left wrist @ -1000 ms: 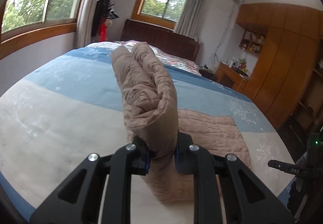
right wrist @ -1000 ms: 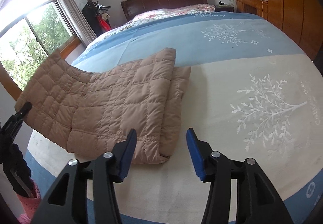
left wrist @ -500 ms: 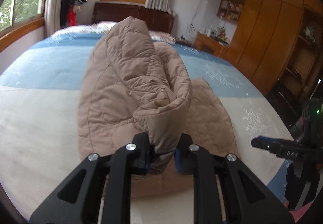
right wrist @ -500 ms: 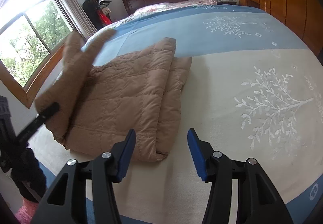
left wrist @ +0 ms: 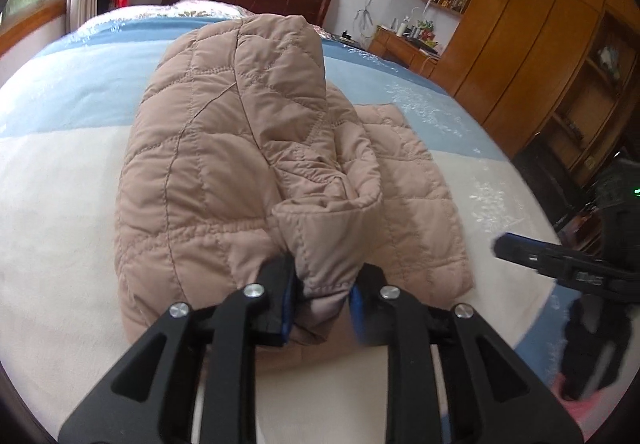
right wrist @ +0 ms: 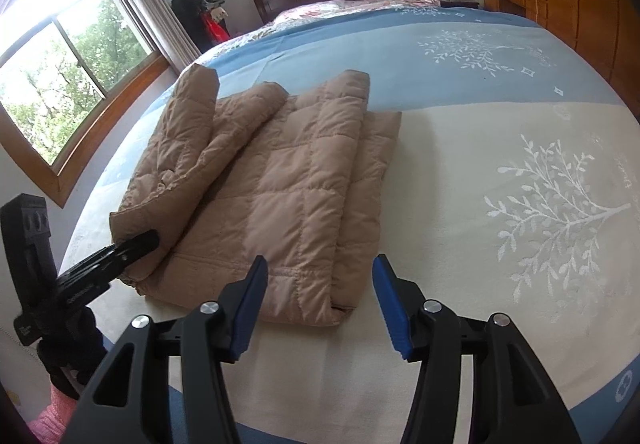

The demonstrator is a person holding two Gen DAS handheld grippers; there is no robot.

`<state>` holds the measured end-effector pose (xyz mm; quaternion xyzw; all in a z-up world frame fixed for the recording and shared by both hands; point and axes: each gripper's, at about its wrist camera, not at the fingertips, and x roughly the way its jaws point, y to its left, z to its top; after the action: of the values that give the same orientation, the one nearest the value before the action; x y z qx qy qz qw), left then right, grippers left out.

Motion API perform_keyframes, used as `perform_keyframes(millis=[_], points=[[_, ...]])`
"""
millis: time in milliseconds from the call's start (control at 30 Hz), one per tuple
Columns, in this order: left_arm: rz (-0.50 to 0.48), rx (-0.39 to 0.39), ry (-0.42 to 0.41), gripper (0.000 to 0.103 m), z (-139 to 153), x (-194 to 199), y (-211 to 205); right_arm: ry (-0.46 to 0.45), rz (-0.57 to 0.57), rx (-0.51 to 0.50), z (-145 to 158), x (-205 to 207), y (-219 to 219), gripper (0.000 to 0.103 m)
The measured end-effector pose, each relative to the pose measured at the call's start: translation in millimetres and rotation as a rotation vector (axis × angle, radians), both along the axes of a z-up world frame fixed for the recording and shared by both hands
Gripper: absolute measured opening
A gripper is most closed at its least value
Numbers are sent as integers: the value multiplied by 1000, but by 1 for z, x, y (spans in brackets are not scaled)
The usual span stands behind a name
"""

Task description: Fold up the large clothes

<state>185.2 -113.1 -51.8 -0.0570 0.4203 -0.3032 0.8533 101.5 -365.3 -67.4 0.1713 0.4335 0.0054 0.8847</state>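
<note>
Jacket [right wrist: 288, 180]: tan, quilted, puffy; lying on the bed [right wrist: 500, 148], near its foot edge, partly folded into a flat stack.
Sleeve [left wrist: 328, 236]: pinched at the cuff, draped over the left part of the stack, not yet laid flat.
Left gripper [left wrist: 322, 284]: clamped on the cuff, blue pads pressing the fabric from both sides.
Right gripper [right wrist: 318, 300]: jaws spread, holding nothing, hovering just above the near hem.
Handling: likely light and soft, springy with filling; smooth shell probably slippery, layers liable to slide or puff back open.
Where to grip: stitched hems, cuffs and folded edges, where fabric is thin enough to pinch; puffed panels best avoided.
Risk: stacked layers shifting if dragged instead of lifted.
</note>
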Motion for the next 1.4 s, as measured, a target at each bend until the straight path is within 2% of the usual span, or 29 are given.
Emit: perform_keyframes(millis=[67,100,167,200,233,300,367,500,667,833,867,1000,1133,1300,1400], points=[[-37,-86,41,49,8,-3,14,-2,17,11,5,5,3,62],[-59,-145,69,51,13,-4,24,-5,29,17,8,8,6,65],[-70,-189,71,52,21,-9,37,-14,58,25,17,16,13,67],[-50,-181,42,52,28,-11,45,-17,75,29,21,21,19,71],[-16,-148,17,52,31,-11,50,-17,91,35,24,26,23,77],[78,-57,-17,50,33,-2,59,-5,135,63,29,38,35,81],[163,6,-11,45,26,12,68,10,173,91,31,48,47,81],[240,95,21,41,11,40,72,66,239,150,27,72,74,85],[256,122,-16,45,5,52,75,107,275,176,20,91,97,85],[252,110,-27,49,1,55,78,145,296,131,9,106,115,84],[253,110,-31,49,1,57,77,155,295,124,5,110,118,83],[250,111,-44,49,3,49,82,174,294,101,-8,117,126,62],[254,110,-51,49,3,46,85,135,302,34,-7,118,133,41],[269,124,-65,48,4,44,87,69,317,-102,2,109,156,25],[273,113,-51,48,5,45,89,25,329,-139,17,102,164,19]])
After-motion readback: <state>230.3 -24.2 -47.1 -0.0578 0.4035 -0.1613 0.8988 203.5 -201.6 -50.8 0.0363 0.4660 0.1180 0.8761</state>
